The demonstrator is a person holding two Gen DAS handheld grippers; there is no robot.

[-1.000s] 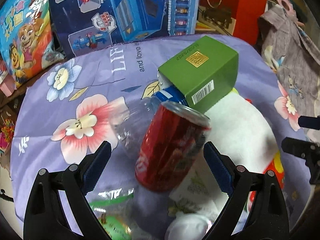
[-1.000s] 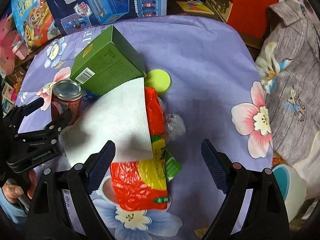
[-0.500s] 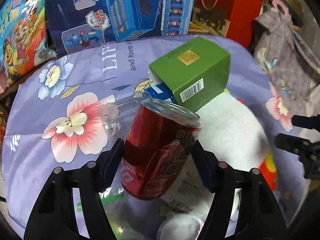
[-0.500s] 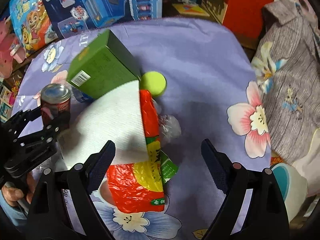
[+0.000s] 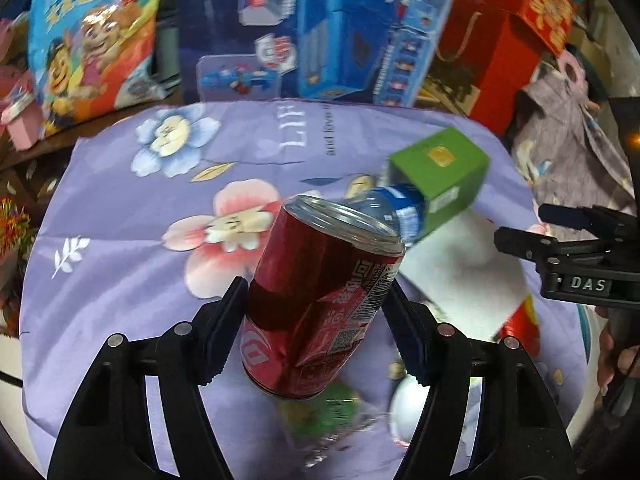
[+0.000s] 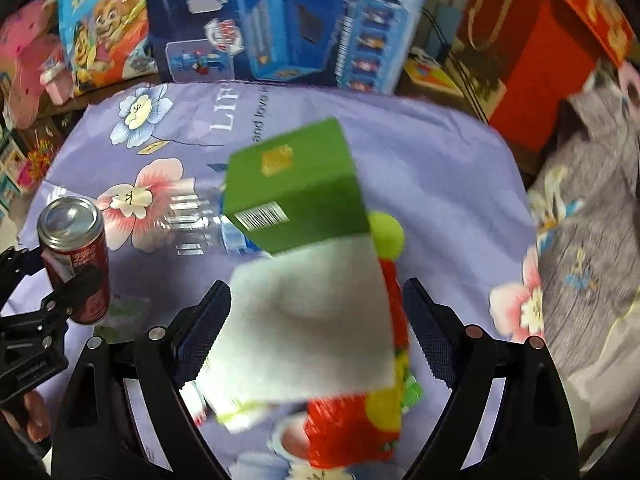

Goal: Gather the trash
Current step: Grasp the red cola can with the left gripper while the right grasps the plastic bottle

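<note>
I see the can (image 5: 325, 300) between my left gripper's (image 5: 316, 330) fingers, above the cloth (image 5: 120, 280). Behind it lies a bottle (image 5: 394, 208), its far end tucked under the box (image 5: 440, 176). To the right of the can, a tissue (image 6: 308, 328) lies on a wrapper (image 6: 352, 428), in front of the box. A lid (image 6: 386, 232), I think, sits behind the tissue, right of the box. Toy boxes (image 6: 288, 20) stand behind the cloth.

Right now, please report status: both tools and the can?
Left tool shut on red can, lifted, tilted. Right tool open over white tissue. Green box, plastic bottle remain.
</note>
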